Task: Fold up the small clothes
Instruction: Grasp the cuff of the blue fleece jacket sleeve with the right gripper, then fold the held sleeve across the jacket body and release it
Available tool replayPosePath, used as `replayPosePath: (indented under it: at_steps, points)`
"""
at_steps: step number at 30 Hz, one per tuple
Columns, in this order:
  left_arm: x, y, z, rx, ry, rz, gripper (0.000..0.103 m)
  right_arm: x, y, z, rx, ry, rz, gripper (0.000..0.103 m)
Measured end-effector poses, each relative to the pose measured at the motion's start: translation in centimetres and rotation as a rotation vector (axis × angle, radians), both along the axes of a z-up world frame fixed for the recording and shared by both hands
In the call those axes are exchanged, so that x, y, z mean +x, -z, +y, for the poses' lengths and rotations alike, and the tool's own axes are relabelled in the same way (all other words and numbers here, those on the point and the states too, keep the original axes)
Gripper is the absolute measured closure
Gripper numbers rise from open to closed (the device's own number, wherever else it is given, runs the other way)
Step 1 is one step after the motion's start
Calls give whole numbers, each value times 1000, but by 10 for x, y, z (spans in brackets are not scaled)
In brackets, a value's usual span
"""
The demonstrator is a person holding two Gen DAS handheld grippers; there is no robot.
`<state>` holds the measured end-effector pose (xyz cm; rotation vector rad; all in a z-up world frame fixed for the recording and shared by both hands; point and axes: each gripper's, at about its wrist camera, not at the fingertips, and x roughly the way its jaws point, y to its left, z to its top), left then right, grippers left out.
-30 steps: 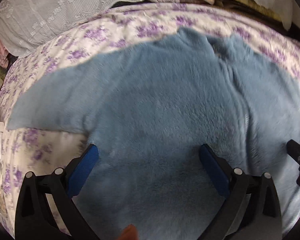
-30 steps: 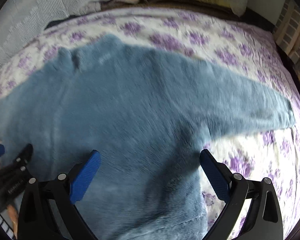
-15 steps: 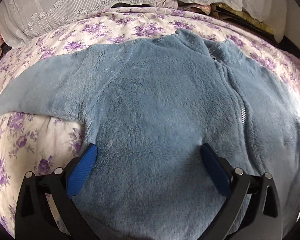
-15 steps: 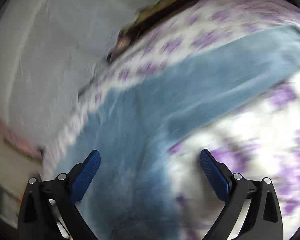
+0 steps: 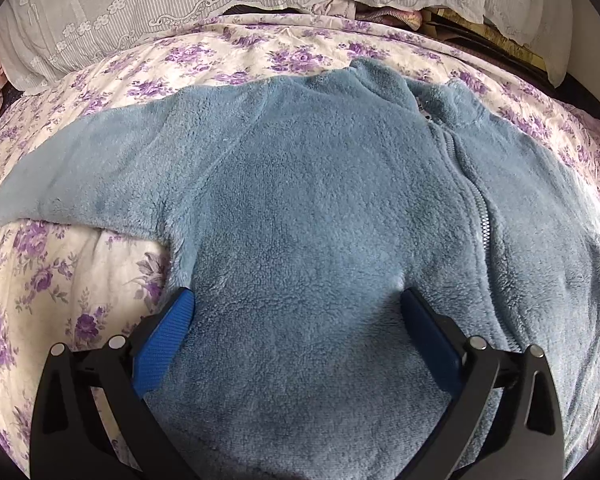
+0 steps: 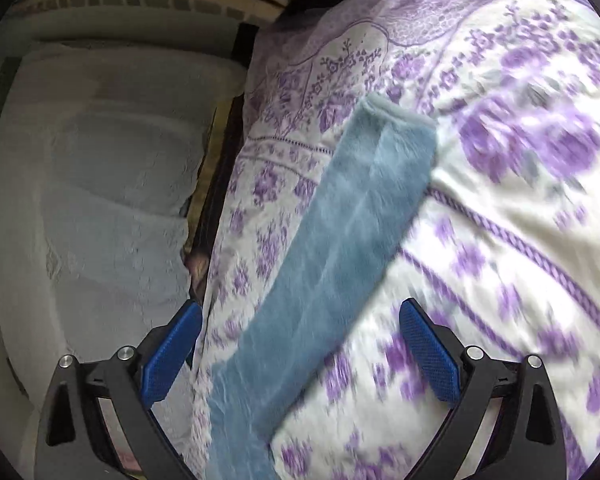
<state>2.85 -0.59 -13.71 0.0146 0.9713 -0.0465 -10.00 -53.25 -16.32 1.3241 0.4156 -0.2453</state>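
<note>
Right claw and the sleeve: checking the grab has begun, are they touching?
Cannot tell. In the right wrist view the open right claw straddles the sleeve, but blur hides whether either pad meets it.

1. The blue jacket [image 5: 320,216] is thick fleece, fuzzy and matt; its sleeve [image 6: 340,248] looks plush.
2. The bed cover [image 5: 60,280] is smooth printed cloth with purple flowers.
3. The pillow [image 5: 140,12] is white cloth with lace trim.
4. The left gripper [image 5: 296,312] has matt black plastic arms, ribbed blue pads and shiny metal screws.
</note>
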Motion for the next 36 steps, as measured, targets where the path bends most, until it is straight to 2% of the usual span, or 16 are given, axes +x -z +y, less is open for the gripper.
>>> replayPosePath:
  at_steps: [1, 3, 4, 6, 7, 9, 13, 16, 20, 23, 24, 26, 27, 31, 36]
  points:
    - [0, 0, 0, 0, 0, 0, 4, 6, 3, -7, 8, 28, 1, 10]
    - [0, 1, 0, 2, 0, -2, 4, 13, 10, -20, 22, 97, -22, 24]
    - [0, 1, 0, 3, -1, -2, 4, 14, 15, -27, 24, 133, -31, 27]
    - [0, 1, -1, 6, -2, -2, 4, 16, 24, -34, 14, 202, -30, 54]
    - [0, 1, -2, 6, -2, -3, 4, 15, 29, -36, 3, 216, -41, 62]
    - [0, 2, -2, 8, -2, -3, 4, 15, 41, -41, -18, 224, -36, 98]
    - [1, 1, 0, -1, 8, 10, 4, 15, 38, -45, -37, 190, -59, 95]
    - [5, -15, 13, -33, 53, 37, 4, 15, 27, -40, -68, 184, -70, 91]
    - [10, -41, 53, -65, -50, -35, 4, 17, -7, -15, -175, 81, -123, 91]
    - [28, -42, 79, -156, -142, 20, 5, 26, -37, 13, -258, -4, -159, 91]
    - [34, -41, 81, -240, -151, 45, 5, 31, -48, 24, -282, -42, -170, 91]
    - [43, -40, 71, -322, -119, 77, 5, 41, -66, 44, -318, -100, -187, 91]
    - [48, -41, 60, -329, -90, 89, 5, 47, -77, 58, -340, -139, -196, 91]
    - [66, -45, -2, -247, 37, 90, 5, 65, -103, 99, -364, -251, -228, 91]
    - [81, -46, -57, -260, 161, 141, 5, 94, -128, 168, -421, -397, -261, 91]
